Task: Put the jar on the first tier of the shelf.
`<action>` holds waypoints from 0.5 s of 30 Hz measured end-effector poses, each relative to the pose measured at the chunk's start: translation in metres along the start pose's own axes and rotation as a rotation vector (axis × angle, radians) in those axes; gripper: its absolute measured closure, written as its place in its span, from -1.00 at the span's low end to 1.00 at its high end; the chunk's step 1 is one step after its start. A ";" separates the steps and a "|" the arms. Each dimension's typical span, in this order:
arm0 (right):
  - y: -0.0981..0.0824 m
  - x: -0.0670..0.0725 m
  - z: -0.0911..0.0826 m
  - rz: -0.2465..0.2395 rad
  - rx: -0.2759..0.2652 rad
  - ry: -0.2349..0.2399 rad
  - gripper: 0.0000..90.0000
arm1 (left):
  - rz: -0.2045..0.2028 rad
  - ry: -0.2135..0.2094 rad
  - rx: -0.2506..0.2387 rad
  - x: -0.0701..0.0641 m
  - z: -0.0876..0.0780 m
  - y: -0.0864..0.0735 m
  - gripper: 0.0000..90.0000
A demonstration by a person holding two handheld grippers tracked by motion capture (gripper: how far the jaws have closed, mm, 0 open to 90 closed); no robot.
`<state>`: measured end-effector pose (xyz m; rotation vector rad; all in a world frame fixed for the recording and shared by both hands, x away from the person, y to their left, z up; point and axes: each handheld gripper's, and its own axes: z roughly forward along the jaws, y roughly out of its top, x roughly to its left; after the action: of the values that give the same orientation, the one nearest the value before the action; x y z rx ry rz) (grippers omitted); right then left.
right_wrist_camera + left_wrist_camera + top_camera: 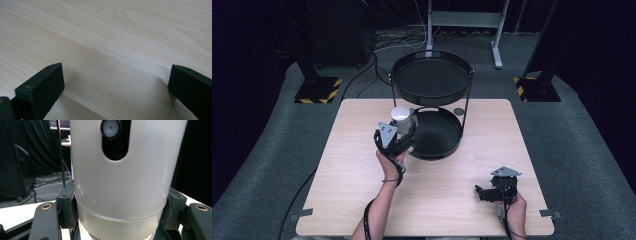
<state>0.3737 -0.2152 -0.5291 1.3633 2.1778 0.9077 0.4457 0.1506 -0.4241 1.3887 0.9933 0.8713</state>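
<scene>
My left gripper (404,131) clamps a white cylindrical canister (402,118) upright between its jaws, held at the left rim of the lower tray (438,150) of the black two-tier tray stand (432,75) at the table's (362,170) far middle. Pickup looks done; setting it into a tray remains. My right gripper (484,192) rests wide open and empty, near right.

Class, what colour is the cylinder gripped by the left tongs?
White, with a dark oval slot; the cylinder shows best in the left gripper view.
</scene>
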 end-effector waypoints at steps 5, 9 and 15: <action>0.000 0.000 0.000 0.000 0.001 0.001 -1.00 | 0.007 -0.006 -0.010 -0.002 0.005 0.001 -0.30; 0.000 0.000 0.000 -0.001 0.000 0.001 -1.00 | 0.005 -0.005 -0.011 -0.002 0.007 0.002 -0.30; 0.000 0.000 0.000 -0.001 0.000 0.001 -1.00 | -0.008 -0.007 -0.018 -0.002 0.011 0.000 -0.30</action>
<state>0.3736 -0.2151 -0.5290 1.3625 2.1792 0.9080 0.4551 0.1444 -0.4244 1.3709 0.9829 0.8663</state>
